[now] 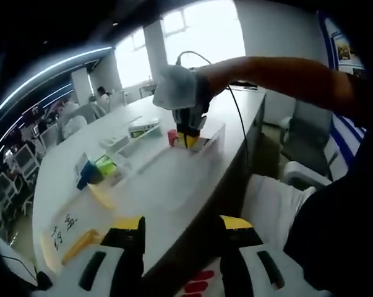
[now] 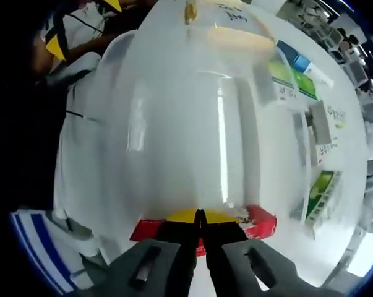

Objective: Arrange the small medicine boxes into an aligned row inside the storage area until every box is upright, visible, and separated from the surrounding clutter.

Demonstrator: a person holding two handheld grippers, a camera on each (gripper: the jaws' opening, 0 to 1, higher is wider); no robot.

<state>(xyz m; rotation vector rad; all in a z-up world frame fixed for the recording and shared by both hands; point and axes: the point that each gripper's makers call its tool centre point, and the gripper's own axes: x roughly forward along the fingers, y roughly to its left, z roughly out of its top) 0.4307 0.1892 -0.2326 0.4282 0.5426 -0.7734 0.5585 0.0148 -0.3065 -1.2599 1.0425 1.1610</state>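
While my right gripper [image 2: 200, 224] has its jaws pressed together with no gap, it pinches the top edge of a red medicine box [image 2: 260, 224] standing on the white worktop [image 2: 174, 124]; the left gripper view shows it at that red box beside a clear storage tray [image 1: 208, 143]. My left gripper [image 1: 181, 238] hangs wide open over the near edge of the worktop, holding nothing. Beyond the red box I count four other boxes: one blue-and-green [image 2: 292, 77], two white [image 2: 322, 124], one green [image 2: 321, 193]. A yellow strip [image 1: 81, 242] lies by the handwriting.
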